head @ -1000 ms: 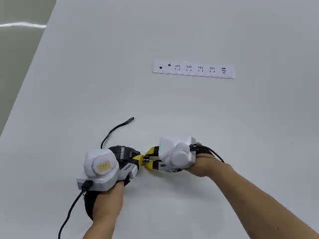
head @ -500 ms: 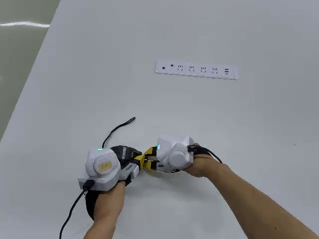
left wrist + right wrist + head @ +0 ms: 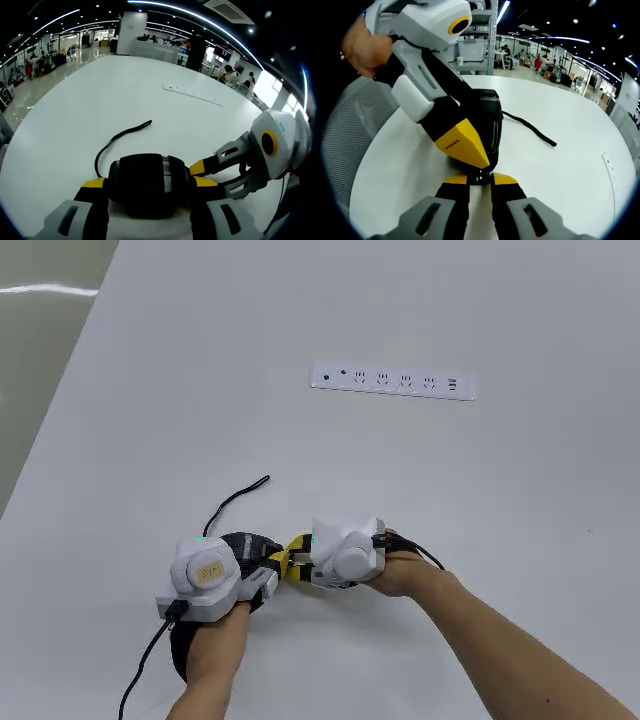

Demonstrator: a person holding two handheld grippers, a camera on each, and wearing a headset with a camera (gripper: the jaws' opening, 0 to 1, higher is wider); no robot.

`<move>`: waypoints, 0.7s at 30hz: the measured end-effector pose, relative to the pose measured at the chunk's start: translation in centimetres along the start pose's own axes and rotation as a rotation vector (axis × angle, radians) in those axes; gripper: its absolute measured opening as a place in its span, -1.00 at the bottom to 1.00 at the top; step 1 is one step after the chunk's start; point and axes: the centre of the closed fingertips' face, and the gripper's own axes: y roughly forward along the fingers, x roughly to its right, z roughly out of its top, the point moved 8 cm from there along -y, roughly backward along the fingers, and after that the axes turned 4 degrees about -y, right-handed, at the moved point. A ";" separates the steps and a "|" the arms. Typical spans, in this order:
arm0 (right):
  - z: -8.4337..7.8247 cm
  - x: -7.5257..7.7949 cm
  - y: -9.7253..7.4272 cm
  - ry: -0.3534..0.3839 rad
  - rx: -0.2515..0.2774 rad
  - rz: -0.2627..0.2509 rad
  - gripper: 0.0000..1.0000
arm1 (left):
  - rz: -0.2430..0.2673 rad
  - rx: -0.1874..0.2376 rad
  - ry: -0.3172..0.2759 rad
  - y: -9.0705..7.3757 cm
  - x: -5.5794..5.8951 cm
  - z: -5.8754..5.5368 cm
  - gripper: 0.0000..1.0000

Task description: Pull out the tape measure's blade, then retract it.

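White table (image 3: 470, 500); left gripper (image 3: 149, 181) clamps tape measure (image 3: 142, 167); right gripper (image 3: 480, 179) pinches blade tip (image 3: 480, 175), plain in right gripper view.

Your tape measure (image 3: 147, 182) is a black, rounded case sitting on the desk (image 3: 420, 470), near side, clamped btwn your left fingers (image 3: 95, 183). Blade's basically all in: just the small metal hook (image 3: 480, 177) shows at the mouth, pinched by your right fingers (image 3: 456, 179). Black strap (image 3: 122, 135) trails off across the desk.
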 end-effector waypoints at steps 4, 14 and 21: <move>0.0 0.0 0.0 0.006 0.001 -0.002 -0.70 | -0.002 0.000 0.001 0.0 0.0 0.0 0.27; 0.1 -0.1 -0.1 0.034 -0.006 -0.020 -0.70 | -0.029 -0.015 0.021 0.1 -0.1 0.0 0.26; 0.1 -0.2 -0.1 0.036 -0.007 -0.019 -0.70 | -0.036 -0.020 0.032 0.1 -0.2 0.0 0.26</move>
